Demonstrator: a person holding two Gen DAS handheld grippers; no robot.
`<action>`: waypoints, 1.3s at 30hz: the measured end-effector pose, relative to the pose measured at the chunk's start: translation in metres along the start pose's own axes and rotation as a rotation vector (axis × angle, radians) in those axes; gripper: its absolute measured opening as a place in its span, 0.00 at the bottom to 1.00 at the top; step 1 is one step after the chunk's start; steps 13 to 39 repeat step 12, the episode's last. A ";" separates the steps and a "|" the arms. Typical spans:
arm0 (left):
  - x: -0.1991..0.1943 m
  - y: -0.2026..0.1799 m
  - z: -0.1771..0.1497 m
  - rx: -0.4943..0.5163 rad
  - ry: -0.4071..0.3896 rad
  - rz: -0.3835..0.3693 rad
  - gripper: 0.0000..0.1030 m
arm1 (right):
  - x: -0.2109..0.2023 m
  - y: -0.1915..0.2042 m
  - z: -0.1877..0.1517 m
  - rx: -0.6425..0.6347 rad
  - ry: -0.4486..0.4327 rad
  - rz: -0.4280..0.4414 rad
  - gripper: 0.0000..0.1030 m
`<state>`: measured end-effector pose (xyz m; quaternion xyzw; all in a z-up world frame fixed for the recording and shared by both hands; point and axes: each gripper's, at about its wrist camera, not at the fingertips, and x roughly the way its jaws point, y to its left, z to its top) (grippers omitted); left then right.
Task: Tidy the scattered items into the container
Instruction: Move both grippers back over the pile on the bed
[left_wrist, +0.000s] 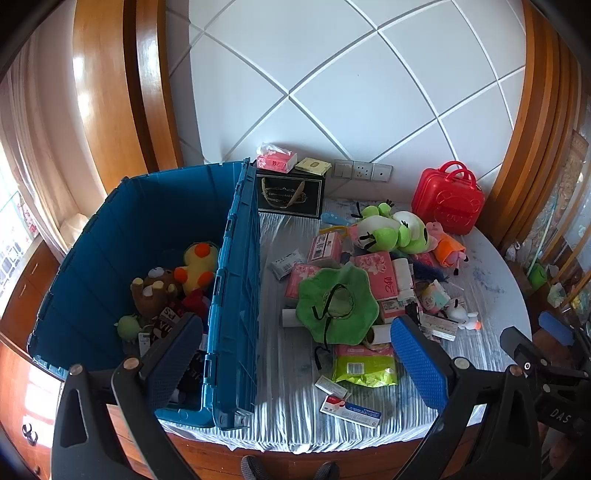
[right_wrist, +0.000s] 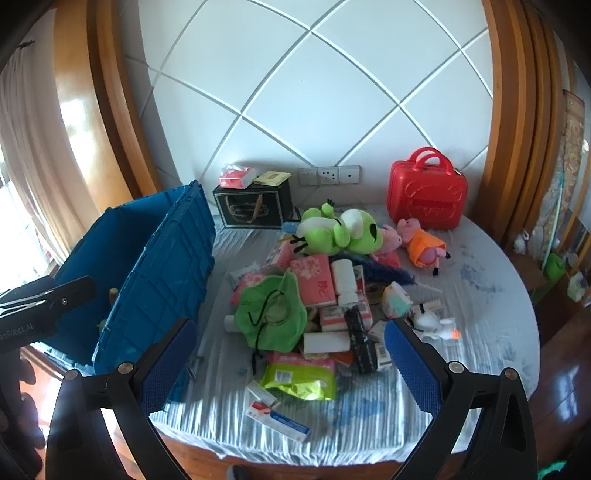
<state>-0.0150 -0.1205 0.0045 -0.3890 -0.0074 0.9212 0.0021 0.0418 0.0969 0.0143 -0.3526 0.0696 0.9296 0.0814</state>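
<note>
Both tongs stand wide open and empty: the left gripper (left_wrist: 295, 363) straddles the near wall of the blue crate (left_wrist: 236, 295), one pad over the toys inside, while the right gripper (right_wrist: 291, 365) hangs above the near edge of the heap. By my reading this is the gap between one drop and the next pick. Largest first: the table (right_wrist: 491, 332) with its crinkled cover bears the crate at left, already holding a yellow duck (left_wrist: 197, 264) and a brown plush (left_wrist: 153, 291); a red case (right_wrist: 426, 192) stands well back; then the frog plush (right_wrist: 340, 230), the green hat (right_wrist: 273, 317), pink tissue packs (right_wrist: 314, 280), and a lime wipes pouch (right_wrist: 301, 380) nearest. Next move probably calls for lowering onto that pouch or the hat, closing gently on soft material.
</note>
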 end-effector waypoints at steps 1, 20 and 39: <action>0.000 0.001 0.001 0.000 -0.001 0.000 1.00 | 0.000 0.000 0.001 -0.001 -0.001 0.000 1.00; -0.007 0.001 0.004 0.024 -0.054 0.044 1.00 | 0.000 0.002 0.004 -0.003 -0.005 -0.009 1.00; -0.007 0.001 0.004 0.024 -0.054 0.044 1.00 | 0.000 0.002 0.004 -0.003 -0.005 -0.009 1.00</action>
